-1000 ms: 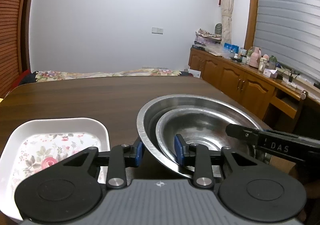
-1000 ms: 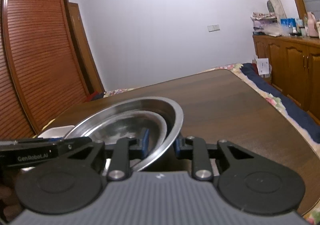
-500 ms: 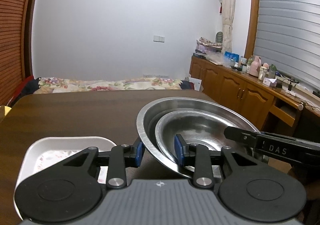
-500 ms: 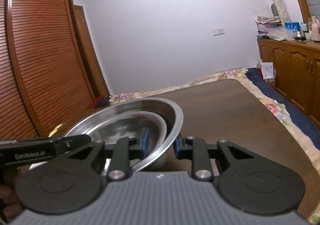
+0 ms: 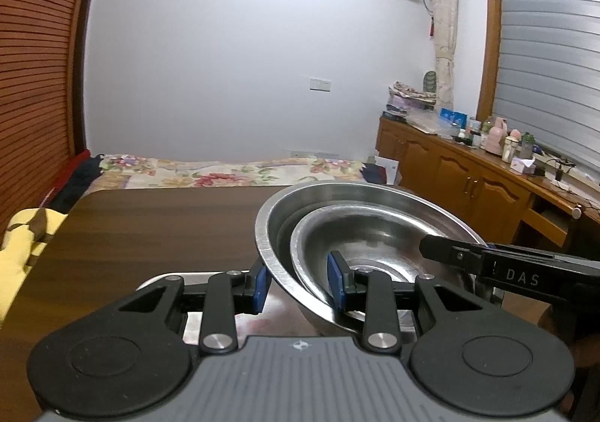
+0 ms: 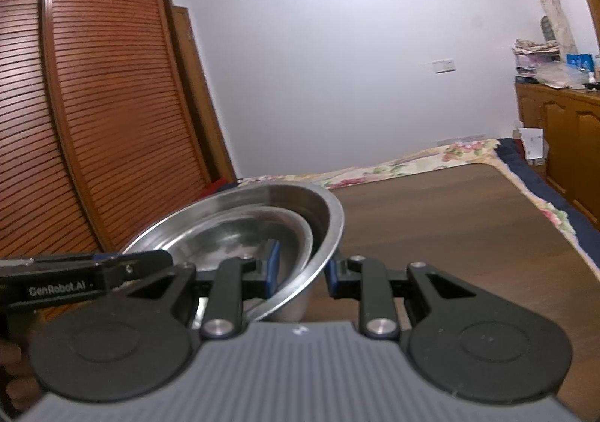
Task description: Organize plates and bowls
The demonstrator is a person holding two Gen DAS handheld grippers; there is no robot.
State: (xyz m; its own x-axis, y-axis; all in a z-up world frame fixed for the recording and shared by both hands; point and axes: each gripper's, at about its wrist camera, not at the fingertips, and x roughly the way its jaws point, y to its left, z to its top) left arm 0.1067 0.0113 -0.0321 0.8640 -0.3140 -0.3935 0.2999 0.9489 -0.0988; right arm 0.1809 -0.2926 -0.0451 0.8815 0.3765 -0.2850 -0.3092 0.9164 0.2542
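Both grippers are lifting the nested steel bowls [image 5: 360,231] above the table [image 5: 150,227]. Left gripper [image 5: 298,285] and right gripper [image 6: 302,272] are each clamping opposite rims, jaws narrowly parted. White tray [image 5: 195,277] is now mostly hiding behind the left gripper.

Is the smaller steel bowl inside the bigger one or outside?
Inside: the smaller steel bowl sits nested within the bigger bowl, its rim below the bigger rim.

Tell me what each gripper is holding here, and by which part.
Both hold the nested steel bowls by the rim: the left gripper pinches the near-left rim, the right gripper the opposite rim, each with one pad inside and one outside.
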